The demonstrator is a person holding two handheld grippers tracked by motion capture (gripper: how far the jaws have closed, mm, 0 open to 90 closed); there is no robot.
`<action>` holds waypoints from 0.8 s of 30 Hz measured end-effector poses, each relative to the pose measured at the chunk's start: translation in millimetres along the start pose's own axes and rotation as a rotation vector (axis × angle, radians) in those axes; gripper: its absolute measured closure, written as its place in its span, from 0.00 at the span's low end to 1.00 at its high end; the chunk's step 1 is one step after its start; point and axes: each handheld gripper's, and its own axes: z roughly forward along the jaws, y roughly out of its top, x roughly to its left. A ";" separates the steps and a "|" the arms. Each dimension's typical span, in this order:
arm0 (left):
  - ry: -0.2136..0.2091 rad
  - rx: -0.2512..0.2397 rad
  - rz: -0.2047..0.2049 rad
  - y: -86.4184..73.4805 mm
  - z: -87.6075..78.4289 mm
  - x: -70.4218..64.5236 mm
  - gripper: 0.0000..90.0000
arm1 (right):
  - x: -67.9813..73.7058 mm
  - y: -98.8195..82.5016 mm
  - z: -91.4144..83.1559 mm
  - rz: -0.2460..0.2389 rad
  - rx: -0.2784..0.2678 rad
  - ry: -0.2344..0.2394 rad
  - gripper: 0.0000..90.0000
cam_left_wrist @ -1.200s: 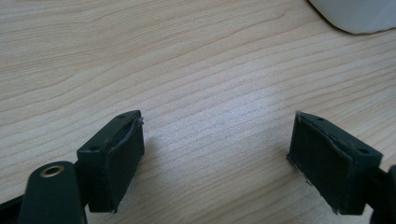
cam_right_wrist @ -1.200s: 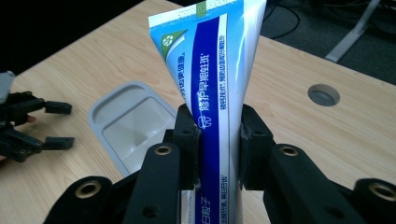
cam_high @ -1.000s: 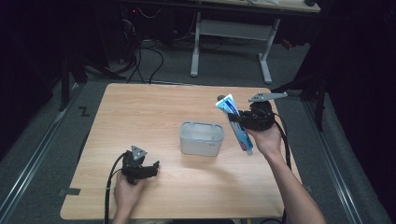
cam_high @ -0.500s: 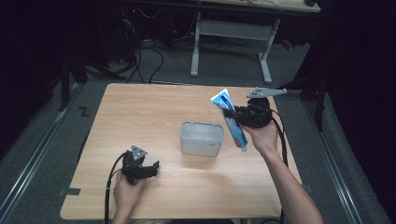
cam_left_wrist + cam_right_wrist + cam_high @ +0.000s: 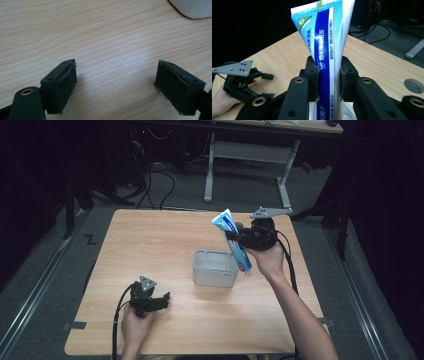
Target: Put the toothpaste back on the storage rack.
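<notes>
Toothpaste tube (image 5: 234,242) in right claw (image 5: 235,238)

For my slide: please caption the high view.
Right gripper holds toothpaste tube above white container.

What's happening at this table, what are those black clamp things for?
A person holds a clamp tool in each hand. The right gripper is shut on a blue and white toothpaste tube, holding it tilted in the air just above a small white container on the wooden table. The left gripper rests open near the front edge, holding nothing.
</notes>
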 end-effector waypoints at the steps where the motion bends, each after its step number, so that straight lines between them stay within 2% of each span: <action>1: 0.000 0.000 0.000 0.0 0.0 0.0 0.20 | 0.0 0.3 2.2 0.003 -0.004 -0.001 0.81; 11: 0.000 0.000 0.002 -0.2 -0.2 0.0 0.20 | 1.1 2.4 20.9 0.020 0.008 0.004 0.81; 16: -0.001 0.000 0.001 -0.4 -0.3 0.0 0.20 | 2.8 7.0 24.5 0.012 0.011 0.003 0.81; 20: 0.000 -0.001 0.000 -0.4 -0.3 -0.2 0.20 | 0.4 13.3 24.8 0.041 -0.031 0.036 0.81; 24: -0.001 0.000 0.001 -0.5 -0.4 0.0 0.20 | 1.6 14.9 28.7 0.030 -0.015 0.026 0.81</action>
